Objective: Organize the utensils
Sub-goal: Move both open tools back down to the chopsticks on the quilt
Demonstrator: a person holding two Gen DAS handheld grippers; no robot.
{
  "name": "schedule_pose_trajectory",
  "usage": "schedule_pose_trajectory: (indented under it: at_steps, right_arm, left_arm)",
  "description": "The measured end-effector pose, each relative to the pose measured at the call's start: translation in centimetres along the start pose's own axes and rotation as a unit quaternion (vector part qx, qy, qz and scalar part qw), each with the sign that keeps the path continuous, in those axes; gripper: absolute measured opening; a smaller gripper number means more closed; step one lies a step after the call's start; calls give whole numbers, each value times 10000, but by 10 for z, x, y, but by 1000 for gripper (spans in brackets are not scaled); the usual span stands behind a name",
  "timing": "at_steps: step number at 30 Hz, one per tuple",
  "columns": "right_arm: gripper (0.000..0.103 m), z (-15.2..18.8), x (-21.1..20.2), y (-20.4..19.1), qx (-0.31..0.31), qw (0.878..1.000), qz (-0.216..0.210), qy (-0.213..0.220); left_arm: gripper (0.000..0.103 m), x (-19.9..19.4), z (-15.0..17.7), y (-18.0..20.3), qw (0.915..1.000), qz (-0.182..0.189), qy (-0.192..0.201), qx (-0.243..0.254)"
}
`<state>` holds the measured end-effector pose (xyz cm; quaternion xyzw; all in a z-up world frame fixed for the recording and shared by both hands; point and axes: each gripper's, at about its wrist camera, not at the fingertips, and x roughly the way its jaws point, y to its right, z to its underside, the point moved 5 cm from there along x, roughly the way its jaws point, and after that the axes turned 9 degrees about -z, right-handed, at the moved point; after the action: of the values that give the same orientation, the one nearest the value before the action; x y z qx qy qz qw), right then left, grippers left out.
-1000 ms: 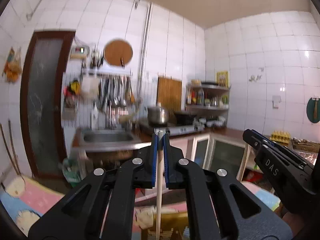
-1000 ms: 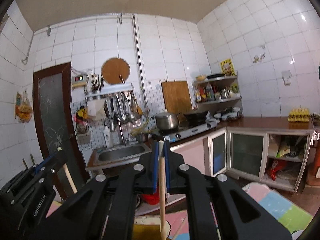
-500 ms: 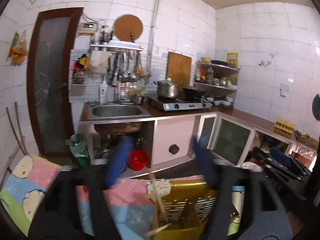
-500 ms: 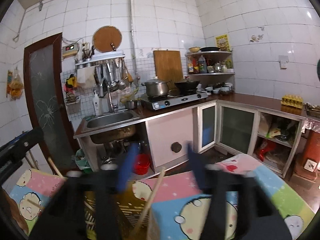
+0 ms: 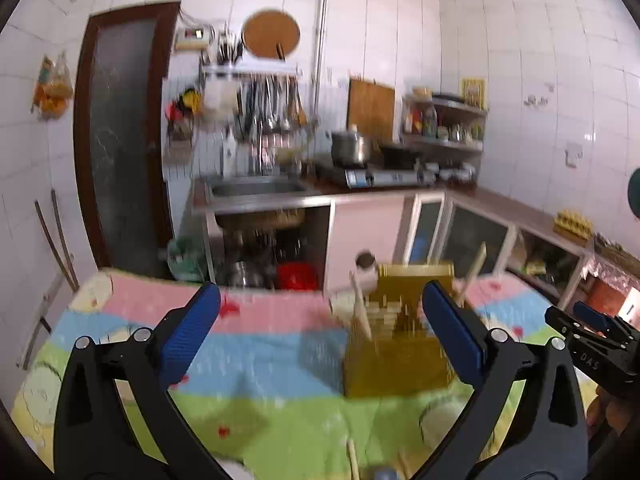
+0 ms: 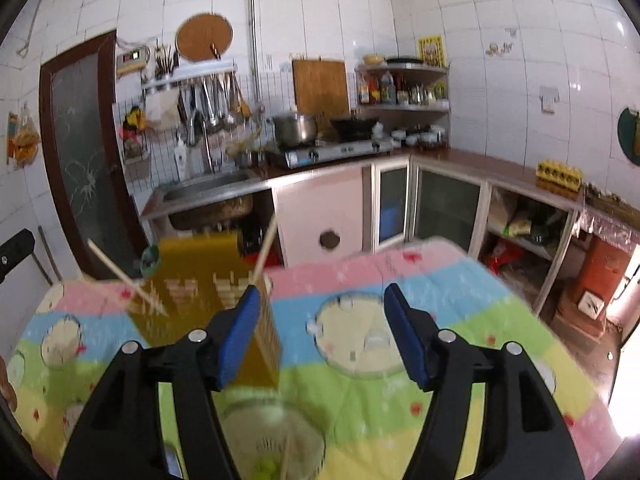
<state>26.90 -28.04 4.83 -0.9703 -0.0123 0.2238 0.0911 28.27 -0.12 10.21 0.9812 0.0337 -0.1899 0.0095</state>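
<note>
A yellow slotted utensil holder [image 5: 400, 336] stands on a table with a pastel cartoon cloth [image 5: 256, 360]. Two wooden chopsticks stick out of it: one [image 5: 360, 308] leans left, one [image 5: 472, 274] leans right. The holder [image 6: 196, 284] and both chopsticks [image 6: 120, 276] [image 6: 266, 248] also show in the right wrist view. My left gripper [image 5: 320, 332] is open and empty above the cloth, left of the holder. My right gripper [image 6: 320, 328] is open and empty, just right of the holder. It also appears at the right edge of the left wrist view [image 5: 592, 332].
A clear bowl [image 6: 272, 440] with utensils sits at the table's near edge, under my right gripper. More utensil ends [image 5: 352, 460] show at the bottom of the left view. Behind the table are a sink counter [image 5: 256, 194], stove [image 6: 336, 148] and cabinets [image 6: 444, 208].
Both grippers were shut on a chopstick each a second ago. They have opened, the chopsticks have dropped into the yellow holder, and both views have tilted down towards the table.
</note>
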Motion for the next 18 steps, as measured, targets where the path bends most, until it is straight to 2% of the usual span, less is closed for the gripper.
schedule_pose_trajectory:
  at_steps: [9, 18]
  right_arm:
    - [63, 84, 15, 4, 161, 9974, 9, -700]
    - [63, 113, 28, 3, 169, 9957, 107, -910]
  left_arm:
    - [98, 18, 75, -9, 9964, -2, -843, -35]
    - [98, 39, 121, -4, 9915, -27, -1303, 23]
